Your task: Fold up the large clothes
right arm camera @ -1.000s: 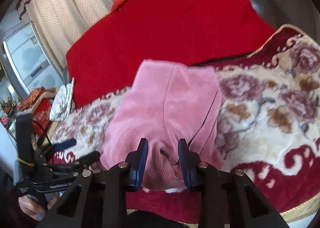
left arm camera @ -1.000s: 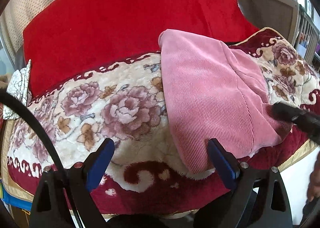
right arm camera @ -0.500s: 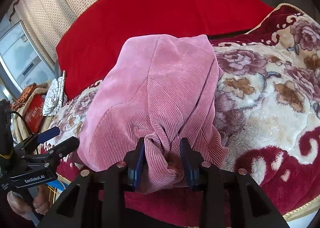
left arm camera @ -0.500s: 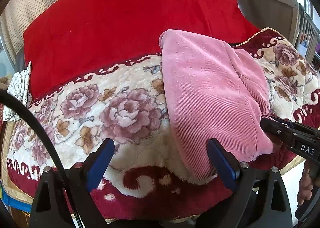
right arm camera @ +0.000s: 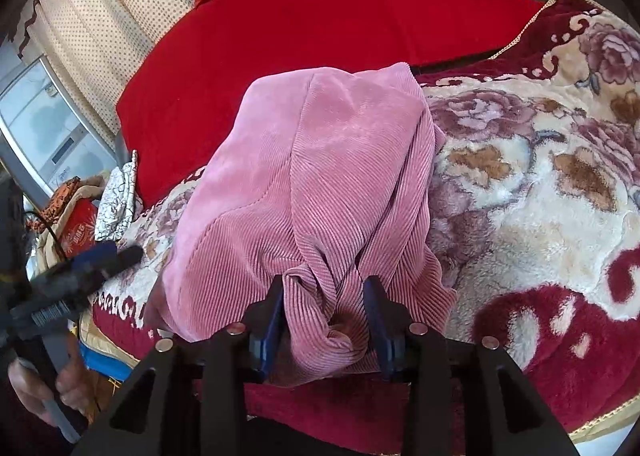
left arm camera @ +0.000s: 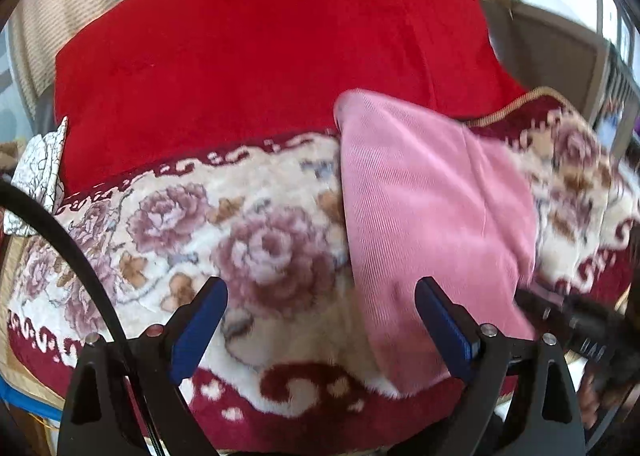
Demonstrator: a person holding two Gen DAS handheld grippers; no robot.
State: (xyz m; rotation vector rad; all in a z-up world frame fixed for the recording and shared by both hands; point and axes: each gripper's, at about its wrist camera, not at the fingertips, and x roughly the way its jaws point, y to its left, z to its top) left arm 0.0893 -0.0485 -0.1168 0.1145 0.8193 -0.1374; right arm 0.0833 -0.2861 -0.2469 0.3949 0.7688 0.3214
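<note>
Spread over what looks like a bed or sofa, a plush floral blanket (right arm camera: pixel 560 191) in cream and maroon carries the work, with a plain red cover (left arm camera: pixel 260 63) behind it toward 12 o'clock and dotted curtains (right arm camera: pixel 92 39) at the back. On the blanket lies the pink corduroy garment (right arm camera: pixel 320 183), already doubled into a long narrow shape that runs from the red cover down toward the near edge at 6 o'clock. In the right wrist view the right gripper (right arm camera: pixel 326 304) has a bunched, twisted end of the corduroy between its blue pads; its jaws have just been opening, and the cloth still fills the gap, so whether the pads still press on it cannot be told for sure. The left gripper (left arm camera: pixel 320 320) hovers wide open above the blanket, nothing between its fingers, with the garment's left edge just inside its right finger at about 3 o'clock. This reads as the end of one fold: the near end has been set down and is being let go. The next move probably calls for freeing the right claw cleanly without dragging the twisted hem, smoothing that bunch flat, then taking both near corners to fold toward 12 o'clock.
</note>
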